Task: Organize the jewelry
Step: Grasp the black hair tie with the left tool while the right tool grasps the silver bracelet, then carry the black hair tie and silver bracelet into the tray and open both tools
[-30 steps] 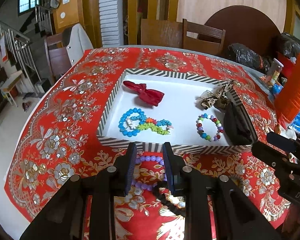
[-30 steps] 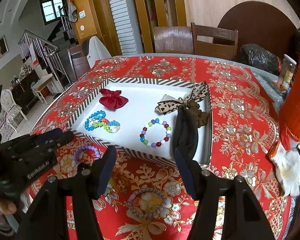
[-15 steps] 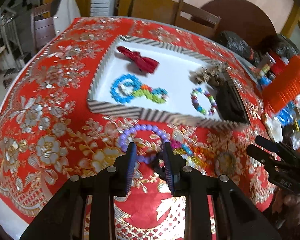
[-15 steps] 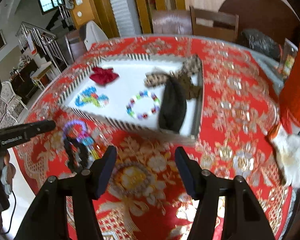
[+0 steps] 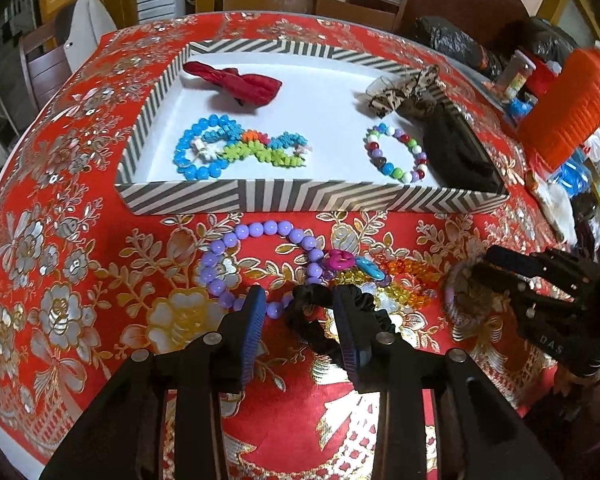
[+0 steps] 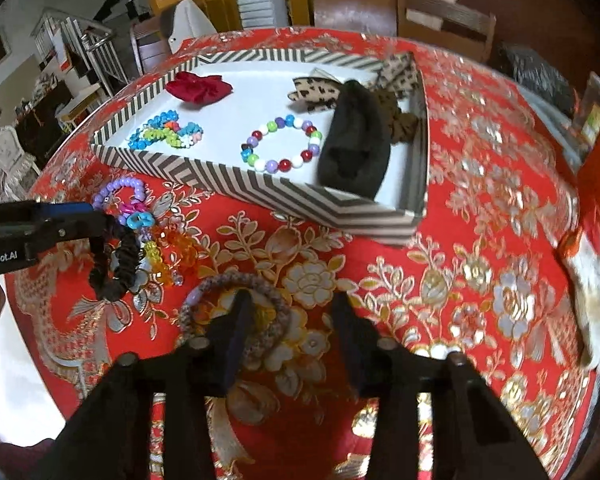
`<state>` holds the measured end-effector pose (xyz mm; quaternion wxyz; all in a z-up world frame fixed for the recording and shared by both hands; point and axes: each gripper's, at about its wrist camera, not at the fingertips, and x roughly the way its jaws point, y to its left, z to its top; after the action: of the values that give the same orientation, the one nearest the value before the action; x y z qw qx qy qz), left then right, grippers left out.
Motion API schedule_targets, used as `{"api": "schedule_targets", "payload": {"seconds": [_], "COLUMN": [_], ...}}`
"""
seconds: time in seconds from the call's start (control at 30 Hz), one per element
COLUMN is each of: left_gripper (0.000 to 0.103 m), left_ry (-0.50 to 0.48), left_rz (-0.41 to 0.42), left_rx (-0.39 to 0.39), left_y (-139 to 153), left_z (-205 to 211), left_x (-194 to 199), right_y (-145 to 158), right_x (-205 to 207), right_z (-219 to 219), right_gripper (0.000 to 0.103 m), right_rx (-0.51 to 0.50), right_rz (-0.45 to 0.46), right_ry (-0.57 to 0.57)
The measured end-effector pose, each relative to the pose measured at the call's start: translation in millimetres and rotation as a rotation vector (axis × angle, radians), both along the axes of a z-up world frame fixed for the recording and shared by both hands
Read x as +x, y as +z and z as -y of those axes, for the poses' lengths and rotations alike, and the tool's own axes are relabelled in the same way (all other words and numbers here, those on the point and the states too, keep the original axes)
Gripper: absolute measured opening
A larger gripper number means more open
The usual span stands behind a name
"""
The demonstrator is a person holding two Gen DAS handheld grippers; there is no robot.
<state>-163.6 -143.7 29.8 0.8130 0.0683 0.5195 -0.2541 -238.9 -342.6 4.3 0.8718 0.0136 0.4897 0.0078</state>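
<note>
A striped tray point(image 5: 308, 196) on the red tablecloth holds a red scrunchie point(image 5: 236, 84), a blue bead bracelet point(image 5: 204, 148), a multicolour bead bracelet point(image 5: 396, 156), a leopard bow and a black fabric piece. In front of it lie a purple bead bracelet point(image 5: 236, 248), tangled colourful beads point(image 5: 380, 272), a black scrunchie point(image 5: 312, 320) and a braided ring point(image 6: 204, 292). My left gripper point(image 5: 298, 304) straddles the scrunchie's top, its jaws opening. My right gripper point(image 6: 292, 304) is low over the braided ring, its jaws closing. One finger is inside the ring, and the ring's right side lies between them with a gap.
An orange ribbed container point(image 5: 568, 112) and black bags point(image 5: 452, 44) crowd the table's right side. A white cloth point(image 6: 592, 280) lies near the right edge. Wooden chairs point(image 6: 444, 24) stand behind the table. The table's front edge is just below both grippers.
Both grippers have come down toward the cloth and tilted more steeply. The left jaws have widened around the black scrunchie. The right jaws have narrowed over the braided ring.
</note>
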Motion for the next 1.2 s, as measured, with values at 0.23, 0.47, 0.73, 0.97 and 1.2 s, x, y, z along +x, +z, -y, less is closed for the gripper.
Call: {"api": "schedule_targets", "payload": {"seconds": [0.23, 0.47, 0.73, 0.97, 1.2], "left_gripper": [0.006, 0.004, 0.004, 0.004, 0.004], "left_ry": [-0.017, -0.029, -0.026, 0.027, 0.069], "left_rz": [0.033, 0.046, 0.141, 0.167, 0.152], "left_rx": [0.007, -0.097, -0.142, -0.136, -0.131], "left_y": [1.3, 36.6, 84.0, 84.9, 69.2], "left_z": [0.5, -11.3, -3.6, 12.7, 26.3], "left_x": [-3.8, -8.2, 1.8, 36.1, 66.2], "right_y": [3.7, 34.2, 58.7, 69.6, 69.3], "right_x": [1.1, -7.1, -6.4, 8.6, 36.1], "right_z": [1.0, 0.8, 3.1, 8.0, 17.0], "right_gripper": [0.009, 0.009, 0.009, 0.009, 0.009], "right_rx": [-0.005, 0.041, 0.066, 0.047, 0.046], "right_rz": [0.021, 0.101, 0.146, 0.158, 0.146], "right_ry": [0.000, 0.010, 0.007, -0.002, -0.017]}}
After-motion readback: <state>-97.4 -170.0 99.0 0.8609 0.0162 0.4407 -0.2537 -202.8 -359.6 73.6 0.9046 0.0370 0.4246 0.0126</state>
